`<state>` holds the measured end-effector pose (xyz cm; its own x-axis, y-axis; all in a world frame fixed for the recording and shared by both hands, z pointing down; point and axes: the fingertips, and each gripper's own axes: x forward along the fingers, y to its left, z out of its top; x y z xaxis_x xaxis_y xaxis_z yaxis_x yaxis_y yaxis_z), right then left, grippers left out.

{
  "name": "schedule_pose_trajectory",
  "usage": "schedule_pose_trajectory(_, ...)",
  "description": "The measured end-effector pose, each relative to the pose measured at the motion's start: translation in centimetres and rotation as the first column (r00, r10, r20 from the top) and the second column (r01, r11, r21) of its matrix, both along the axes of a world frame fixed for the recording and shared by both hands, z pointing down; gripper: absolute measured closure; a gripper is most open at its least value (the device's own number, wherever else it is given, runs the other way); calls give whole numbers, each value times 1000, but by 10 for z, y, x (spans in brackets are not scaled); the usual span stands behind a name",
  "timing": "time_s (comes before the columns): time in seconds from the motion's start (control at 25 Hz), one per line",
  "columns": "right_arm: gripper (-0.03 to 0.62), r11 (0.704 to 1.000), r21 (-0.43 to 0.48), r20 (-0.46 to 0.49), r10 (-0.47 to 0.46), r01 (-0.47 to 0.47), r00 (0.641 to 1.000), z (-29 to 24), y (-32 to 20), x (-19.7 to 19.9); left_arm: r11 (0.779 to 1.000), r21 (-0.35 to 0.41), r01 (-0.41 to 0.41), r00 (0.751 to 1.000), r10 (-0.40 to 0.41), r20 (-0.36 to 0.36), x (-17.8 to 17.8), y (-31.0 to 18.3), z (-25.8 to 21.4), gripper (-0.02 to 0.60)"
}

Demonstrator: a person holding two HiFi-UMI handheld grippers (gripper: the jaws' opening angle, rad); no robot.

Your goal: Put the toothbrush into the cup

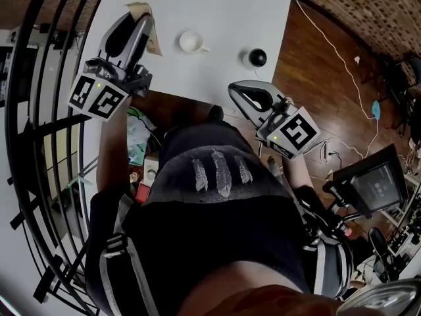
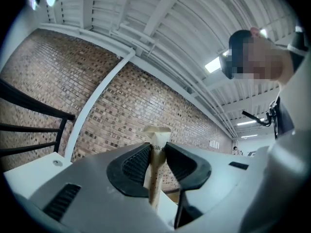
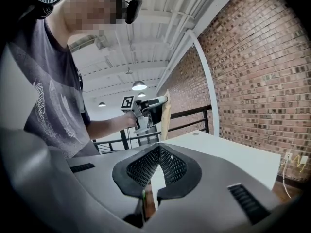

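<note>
The left gripper (image 2: pixel 156 150) pinches the toothbrush (image 2: pixel 156 134), a flat beige piece that is maybe in its paper pack, and its jaws press on both sides of it. It hangs in the air over the left part of the white table (image 1: pixel 227 12). The white cup (image 1: pixel 191 41) stands to the right of it, clearly apart, and looks empty. The right gripper (image 3: pixel 158 149) is nearer to the person, with its jaws pressed together on nothing. I judge that the pick-up is done. What is left is to bring the toothbrush over the cup, lower it in and let it go.
</note>
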<state>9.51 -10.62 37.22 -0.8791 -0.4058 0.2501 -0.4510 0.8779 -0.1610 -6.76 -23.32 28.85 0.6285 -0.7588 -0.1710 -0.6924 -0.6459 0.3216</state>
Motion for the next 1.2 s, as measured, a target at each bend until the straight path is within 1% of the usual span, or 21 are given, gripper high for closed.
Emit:
schedule_pose_trajectory(0.16,595,1000,6,2,-3,3,1000,0,0,0,1000,-12,5,1000,-5,0,7,-6,9,483)
schedule_pose_trajectory(0.32,595,1000,17,-3,19,-19,1000,-2,-1,1,1000,-20,-9,999,8,-36,13,-19,12,483)
schedule_pose_trajectory(0.4,595,1000,21,-1,9,-9,1000,-2,-3,-4,1000,-17,9,1000,-10,-30,10,-25,15,483)
schedule_pose_trajectory(0.52,595,1000,2,-4,-15,15,1000,-1,-3,-9,998,-9,65,998,-66,-12,4,-33,24,483)
schedule_pose_trajectory(0.64,595,1000,-17,3,19,-19,1000,-3,-3,-5,998,-24,61,998,-62,-20,14,-49,41,483)
schedule_pose_trajectory(0.76,595,999,-11,15,31,-30,999,-8,-2,1,997,-61,50,999,-50,4,25,-65,60,483)
schedule_pose_trajectory(0.88,595,999,-5,-16,31,-31,999,-2,0,8,993,-104,52,999,-50,15,30,-80,87,483)
schedule_pose_trajectory(0.96,595,999,-11,-25,42,-43,999,5,2,13,991,-124,48,998,-44,33,38,-84,107,483)
schedule_pose_trajectory(1.08,595,999,-16,-23,47,-47,999,10,6,17,988,-144,49,996,-37,86,48,-85,128,483)
schedule_pose_trajectory(1.2,595,999,-13,-26,39,-39,999,7,7,20,985,-165,56,994,-39,99,55,-87,141,483)
